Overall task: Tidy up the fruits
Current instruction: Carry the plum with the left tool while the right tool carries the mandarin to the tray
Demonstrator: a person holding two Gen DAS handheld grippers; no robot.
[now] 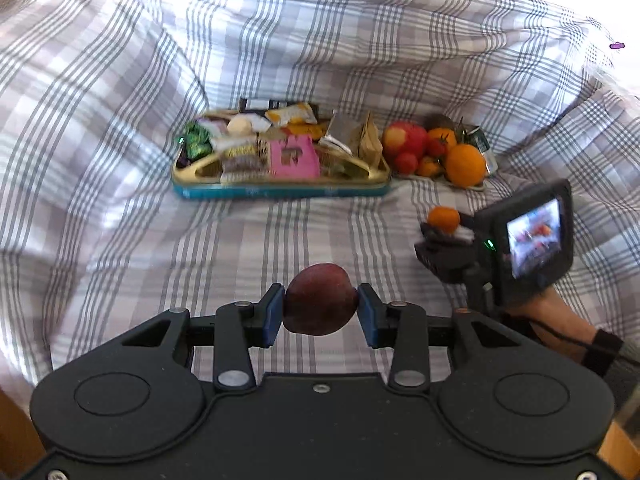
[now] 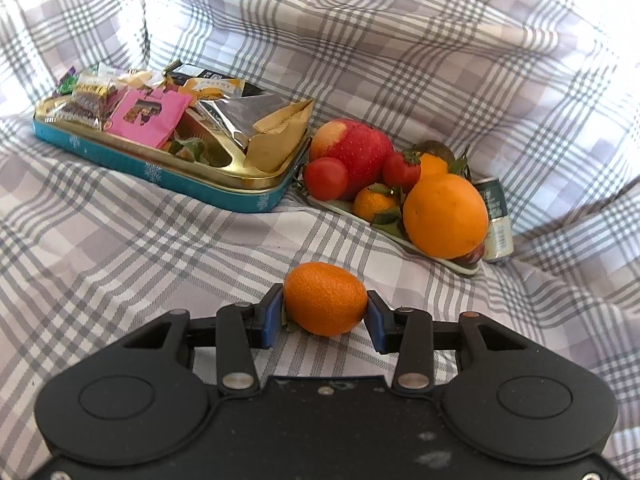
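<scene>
Since both tongs are loaded, there are two fruits to think about: the left tongs (image 1: 321, 307) are pinching a dark red plum (image 1: 321, 305) across its middle, and the right tongs (image 2: 325, 309) are pinching a small mandarin (image 2: 326, 299) the same way, blue pads on either side. The plum looks smooth and probably a bit slick and bruisable, so I'd keep the squeeze gentle; the mandarin's pebbly skin should grip better, but it's soft too. Both are light. They hang over the checked bedsheet (image 2: 140, 248), in front of the fruit plate (image 2: 466, 267), which already carries an apple (image 2: 352, 152), a big orange (image 2: 446, 216) and tomatoes. A snack tin (image 2: 192, 178) sits just left of the plate, a little can (image 2: 496, 220) right behind it. The pile looks crowded, so things could roll.
</scene>
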